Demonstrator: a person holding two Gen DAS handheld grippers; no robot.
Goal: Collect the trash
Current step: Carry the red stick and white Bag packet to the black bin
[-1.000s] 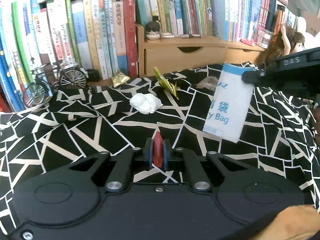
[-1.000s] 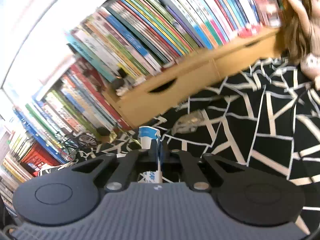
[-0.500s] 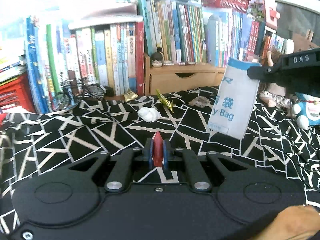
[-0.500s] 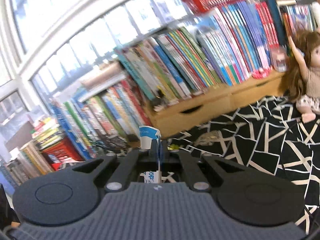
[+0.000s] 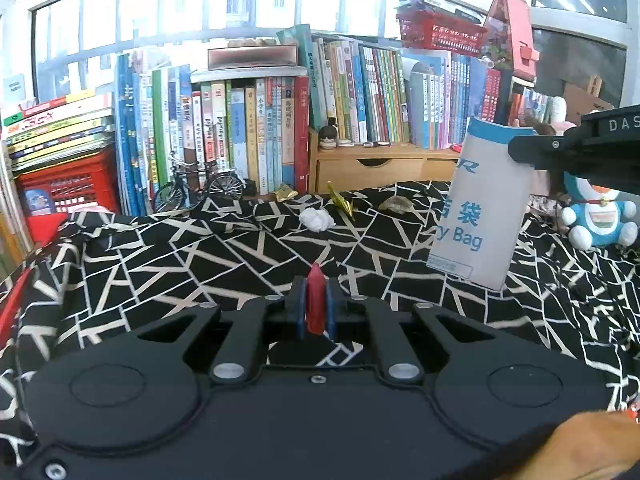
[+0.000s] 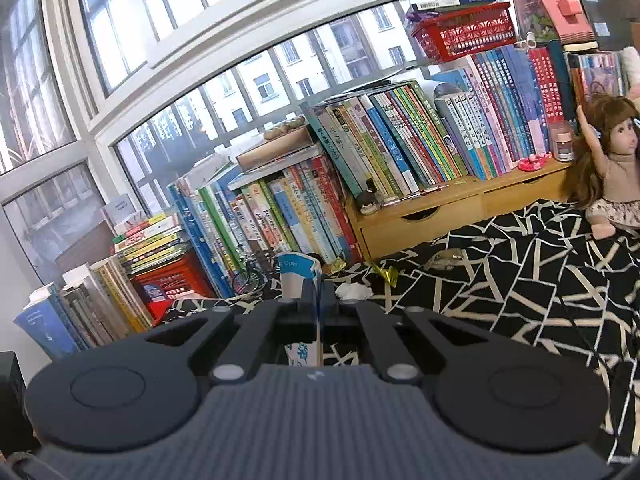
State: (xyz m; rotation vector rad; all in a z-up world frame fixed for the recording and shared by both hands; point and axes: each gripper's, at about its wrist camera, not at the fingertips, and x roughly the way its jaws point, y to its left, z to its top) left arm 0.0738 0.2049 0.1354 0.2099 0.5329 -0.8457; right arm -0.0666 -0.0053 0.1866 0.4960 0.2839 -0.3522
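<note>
My left gripper (image 5: 316,306) is shut on a small red scrap (image 5: 315,280) that pokes up between its blue pads. On the right a white paper bag (image 5: 480,208) with blue print hangs above the cloth, my right gripper (image 6: 319,298) shut on its top edge; in the right wrist view the bag (image 6: 295,278) shows edge-on. Far off on the black-and-white cloth (image 5: 200,256) lie a crumpled white tissue (image 5: 317,219), a yellow-green wrapper (image 5: 341,202), a gold foil piece (image 5: 286,192) and a clear wrapper (image 5: 394,203).
Rows of books (image 5: 248,136) and a wooden drawer shelf (image 5: 372,166) line the back. A toy bicycle (image 5: 198,190) and a red crate (image 5: 68,192) stand at the left. A blue plush toy (image 5: 600,216) and a doll (image 6: 608,168) sit at the right.
Both grippers have drawn back from the shelf and risen, still shut on the scrap and the bag. The trash on the cloth looks smaller and farther. The right view has rolled toward level.
</note>
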